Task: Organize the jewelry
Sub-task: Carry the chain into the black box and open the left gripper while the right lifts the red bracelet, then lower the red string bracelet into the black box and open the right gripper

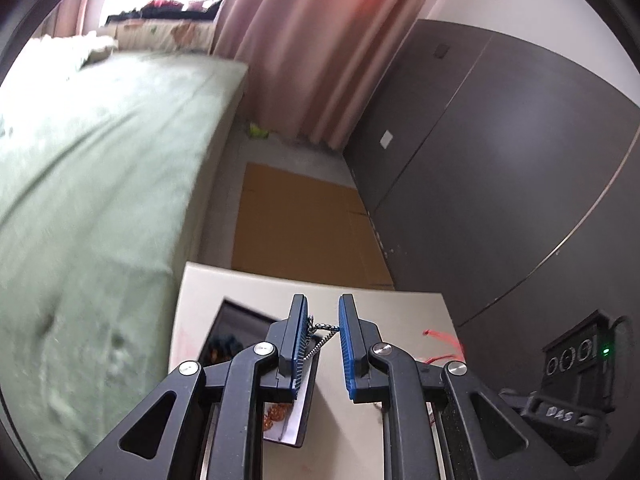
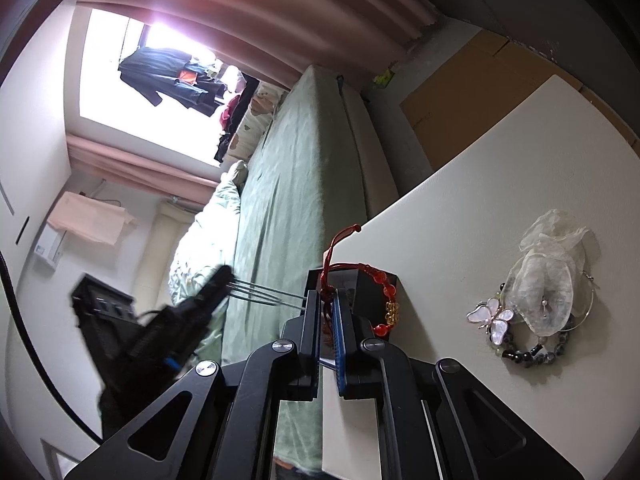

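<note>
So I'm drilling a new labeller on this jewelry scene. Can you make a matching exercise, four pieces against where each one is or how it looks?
Things:
1. silver chain
2. red bead bracelet
3. butterfly brooch
4. pouch

Places or looks:
a. cord pinched in the right claw
b. sheer, whitish, crumpled on the table
c. strung across the gap of the left claw
d. lying flat by the dark bead bracelet

Pairs: 1-c, 2-a, 3-d, 4-b

Home bedroom, green-sheeted bed [image 1: 100, 152], pink curtains [image 1: 304, 52], window [image 2: 140, 80]
</note>
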